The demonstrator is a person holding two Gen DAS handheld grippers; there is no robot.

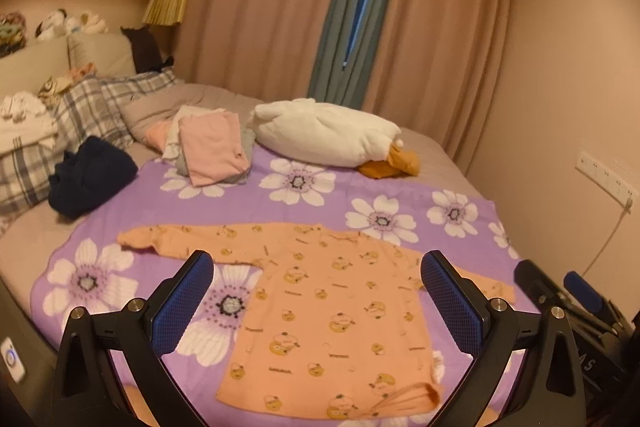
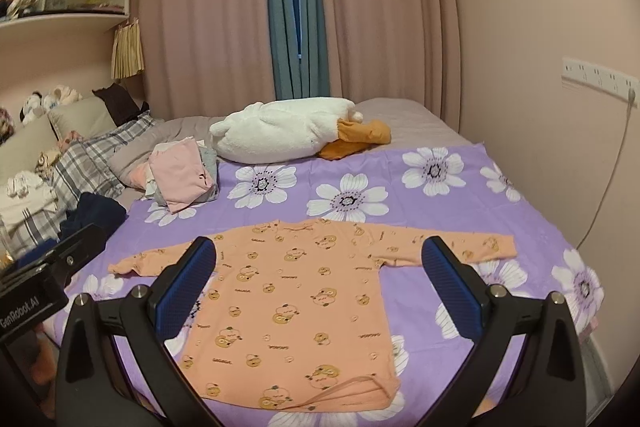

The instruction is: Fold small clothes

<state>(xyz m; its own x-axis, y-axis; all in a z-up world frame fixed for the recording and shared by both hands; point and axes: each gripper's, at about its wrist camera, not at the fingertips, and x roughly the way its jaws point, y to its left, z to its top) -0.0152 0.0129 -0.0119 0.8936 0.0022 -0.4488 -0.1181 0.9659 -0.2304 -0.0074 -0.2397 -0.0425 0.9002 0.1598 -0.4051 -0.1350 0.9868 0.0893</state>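
Note:
A small orange long-sleeved shirt (image 1: pixel 320 311) with a cartoon print lies flat on the purple flowered blanket (image 1: pixel 312 195), sleeves spread left and right, collar at the far side. A thin strap curls at its near hem. My left gripper (image 1: pixel 316 263) hovers open above the shirt's near half, nothing between its blue pads. The same shirt (image 2: pixel 292 303) fills the right wrist view, and my right gripper (image 2: pixel 318 253) hangs open over it, empty too. The right gripper's body (image 1: pixel 560 295) shows at the right edge of the left wrist view.
A stack of folded pink and grey clothes (image 1: pixel 208 147) sits at the blanket's far left. Beside it lie a dark navy garment (image 1: pixel 90 175), plaid pillows (image 1: pixel 92 103) and a white plush duck (image 1: pixel 324 135). Curtains and a wall close the far side and right.

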